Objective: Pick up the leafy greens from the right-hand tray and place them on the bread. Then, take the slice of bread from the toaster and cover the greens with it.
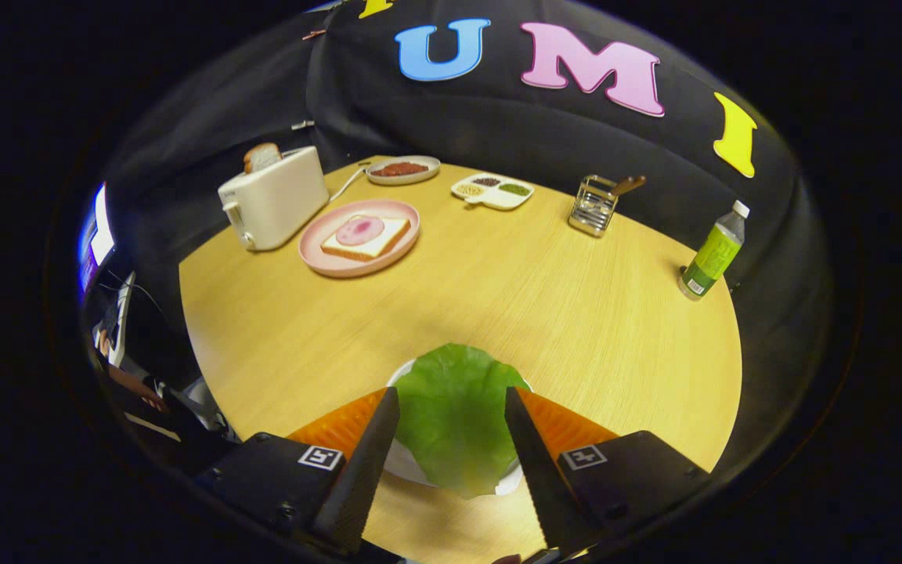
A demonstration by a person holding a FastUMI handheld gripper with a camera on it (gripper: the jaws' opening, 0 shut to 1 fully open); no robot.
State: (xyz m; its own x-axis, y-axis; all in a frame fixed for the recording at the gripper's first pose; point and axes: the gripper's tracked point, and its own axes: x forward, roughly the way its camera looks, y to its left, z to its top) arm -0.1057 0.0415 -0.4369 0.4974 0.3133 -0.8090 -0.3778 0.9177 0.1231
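Observation:
A green leaf (452,407) lies on a white tray (404,462) directly between my two fingers. My gripper (451,395) is open, its orange-and-black fingers (373,439) standing on either side of the leaf with a gap to it; whether they touch it I cannot tell. Far beyond, a pink plate (318,254) holds a bread slice (369,239) topped with a round pink slice of meat (360,229). Left of the plate stands a white toaster (275,197) with a browned bread slice (262,157) sticking out of its slot.
At the back of the round wooden table (545,305) are an oval dish of reddish food (403,169), a divided white dish of grains (493,190) and a metal rack (593,205). A green bottle (714,252) stands near the right edge. Equipment sits off the left edge.

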